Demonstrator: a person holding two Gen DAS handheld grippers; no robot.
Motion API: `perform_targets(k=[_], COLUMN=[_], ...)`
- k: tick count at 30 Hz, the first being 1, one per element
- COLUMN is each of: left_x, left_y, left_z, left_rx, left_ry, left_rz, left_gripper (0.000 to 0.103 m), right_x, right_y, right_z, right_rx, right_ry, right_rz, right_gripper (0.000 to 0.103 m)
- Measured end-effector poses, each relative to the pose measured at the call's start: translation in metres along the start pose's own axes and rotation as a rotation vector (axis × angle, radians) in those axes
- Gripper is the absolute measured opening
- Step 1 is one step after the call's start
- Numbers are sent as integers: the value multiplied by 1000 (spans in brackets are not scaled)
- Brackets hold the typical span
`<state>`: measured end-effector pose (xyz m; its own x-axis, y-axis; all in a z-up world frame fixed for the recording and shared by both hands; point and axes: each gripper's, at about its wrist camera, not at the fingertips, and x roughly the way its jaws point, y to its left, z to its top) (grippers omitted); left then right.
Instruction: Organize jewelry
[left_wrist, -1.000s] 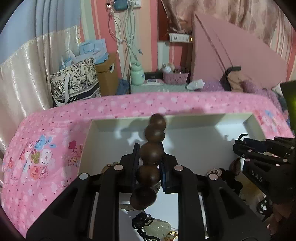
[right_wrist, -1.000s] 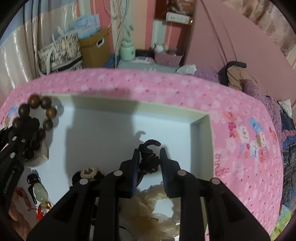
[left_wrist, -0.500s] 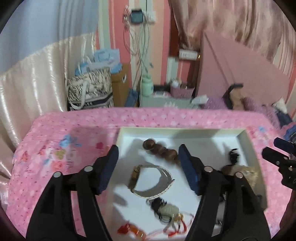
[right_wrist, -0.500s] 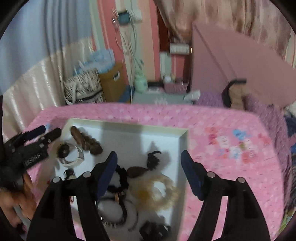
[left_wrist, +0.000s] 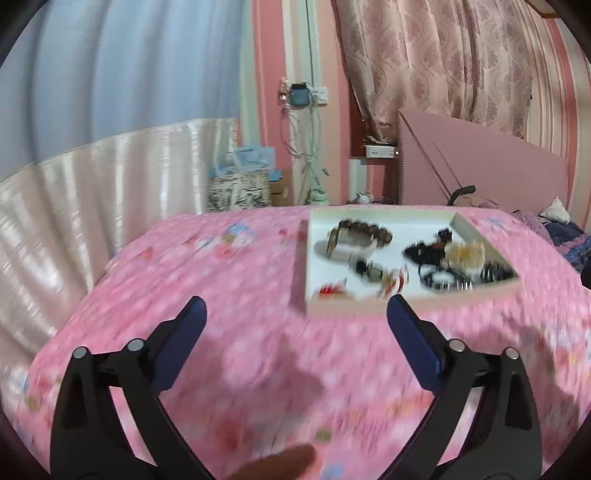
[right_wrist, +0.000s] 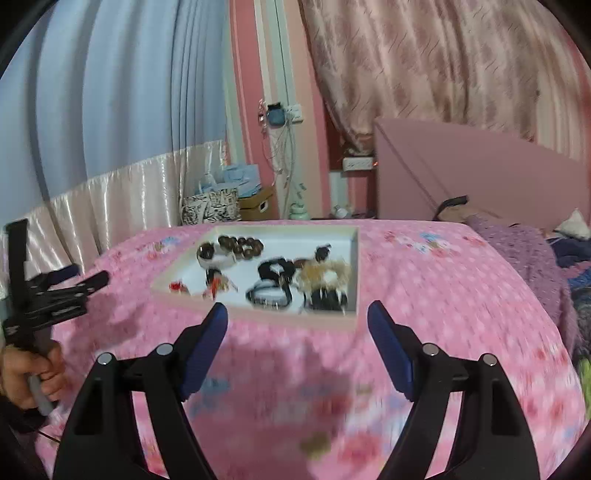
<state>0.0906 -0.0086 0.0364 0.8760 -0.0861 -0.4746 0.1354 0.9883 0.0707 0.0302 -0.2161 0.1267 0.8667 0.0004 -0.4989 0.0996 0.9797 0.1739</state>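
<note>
A shallow white tray sits on the pink floral bedspread and holds the jewelry. A dark wooden bead bracelet lies at the tray's far left beside a pale bangle. Black hair ties and a cream fluffy scrunchie lie to the right. My left gripper is open and empty, well short of the tray. My right gripper is open and empty at the tray's near edge. The left gripper also shows in the right wrist view.
The pink bedspread spreads around the tray. Behind the bed are a patterned bag, a cardboard box, a pink board and curtains. Purple bedding lies at the right.
Both grippers let go of their items, opened wide and pulled back from the tray. The bead bracelet and a black tie now lie in the tray.
</note>
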Motion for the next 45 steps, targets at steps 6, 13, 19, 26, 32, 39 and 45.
perform_targets(k=[6,13,19,26,32,39,45], left_x=[-36,-39,-51,-46,-47,-47,-45], left_y=[10,-5,-16,-6,-4,-8,-9], left_z=[-29,-47,-51,-49,-50,-50,-50], left_rx=[-49,-11,37,-17,-8,-5,-1], left_ry=[-31,-92,-146,-123,-129,-127,-123], left_rz=[2,-14,26,40,44,43,46], left_gripper=[100,100,100,100,100,100,100], right_x=[-19,-19,-30,-30,-29,-28,-28], right_y=[13,17,11,10,10,17,15], right_z=[-40,-60,-63,-61,-59,-59,-59], right_rx=[-35,-34,7,6,5,-25,-14], right_ry=[-43,-23,-75,-77,-76,-78,-80], right_rz=[-67,-99,-144,-141,-141,-152,-148], right_gripper=[78,78,87,90,91,91,91])
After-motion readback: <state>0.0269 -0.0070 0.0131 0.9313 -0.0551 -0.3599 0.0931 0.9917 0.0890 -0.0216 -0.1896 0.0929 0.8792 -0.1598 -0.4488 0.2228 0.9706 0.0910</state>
